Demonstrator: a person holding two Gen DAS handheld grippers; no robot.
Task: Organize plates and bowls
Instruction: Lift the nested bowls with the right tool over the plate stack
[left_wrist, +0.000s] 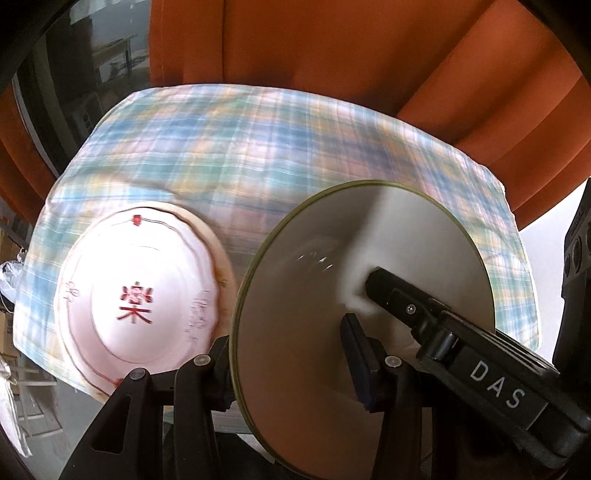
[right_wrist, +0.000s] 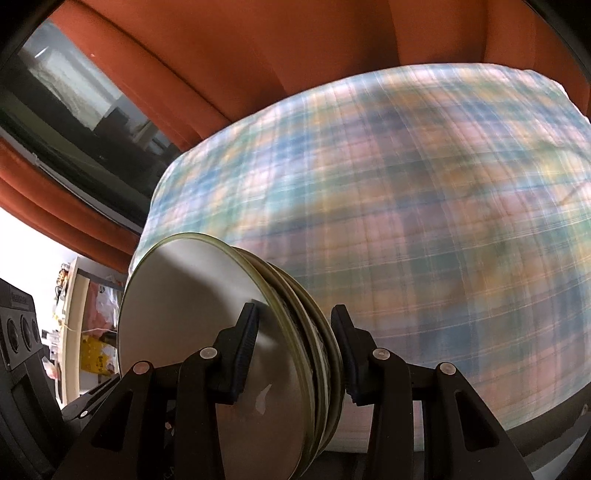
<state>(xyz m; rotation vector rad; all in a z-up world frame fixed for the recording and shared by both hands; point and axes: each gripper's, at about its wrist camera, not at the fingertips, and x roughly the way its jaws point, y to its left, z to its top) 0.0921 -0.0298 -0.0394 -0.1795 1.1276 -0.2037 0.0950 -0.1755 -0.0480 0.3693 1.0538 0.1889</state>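
A stack of grey plates with green rims (left_wrist: 314, 295) hangs above the plaid tablecloth (left_wrist: 240, 155), gripped from two sides. My left gripper (left_wrist: 288, 339) is shut on the stack's near edge, one finger on each face. My right gripper (right_wrist: 295, 310) is shut on the same stack (right_wrist: 207, 295) at the other side, and one of its fingers (left_wrist: 399, 299) presses on the top plate's face in the left wrist view. A white bowl with a red character inside (left_wrist: 140, 295) sits on the cloth, left of the stack.
The plaid cloth (right_wrist: 406, 221) covers a small table with its edges close by. Orange curtains (left_wrist: 332, 44) hang behind the table, beside a dark window (right_wrist: 74, 110). A cluttered shelf (right_wrist: 88, 332) stands at the far left of the right wrist view.
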